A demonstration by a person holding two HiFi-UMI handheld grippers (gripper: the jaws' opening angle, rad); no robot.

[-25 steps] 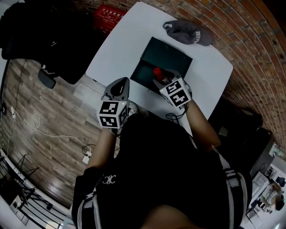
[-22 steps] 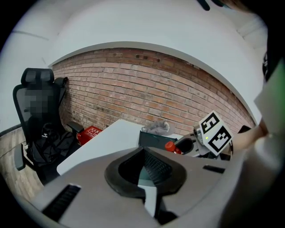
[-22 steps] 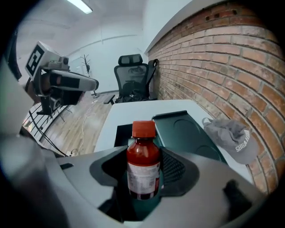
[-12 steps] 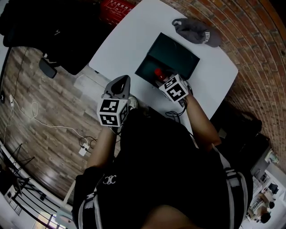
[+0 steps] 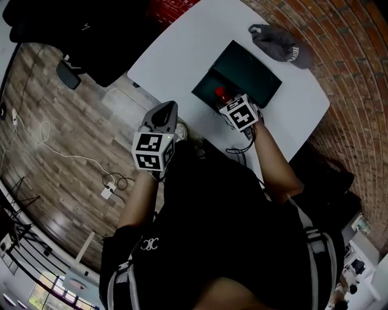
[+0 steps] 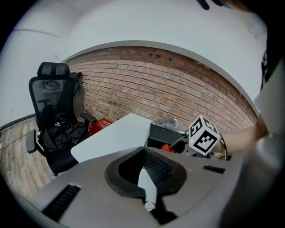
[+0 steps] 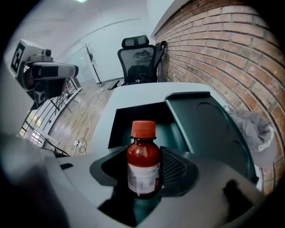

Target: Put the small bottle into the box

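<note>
A small brown bottle [image 7: 143, 162] with a red cap [image 5: 219, 94] and a white label stands upright between the jaws of my right gripper [image 7: 144, 167], which is shut on it. The gripper [image 5: 223, 103] holds it over the near edge of the open dark green box [image 5: 242, 75], whose hollow [image 7: 138, 118] lies just ahead of the bottle, with the lid [image 7: 207, 129] lying open to the right. My left gripper [image 5: 162, 115] hangs off the table's near left side, shut, with nothing in it [image 6: 144, 178].
The box sits on a white table [image 5: 182, 48]. A grey cap [image 5: 282, 43] lies beyond the box near the brick wall. A red case [image 5: 173, 7] and a black office chair [image 6: 53, 116] stand off the table's far end. Cables lie on the wood floor [image 5: 54, 139].
The head view has drifted, so table and box sit further right and up. The right gripper with the bottle has edged slightly along the box's near edge. The left gripper has stayed put.
</note>
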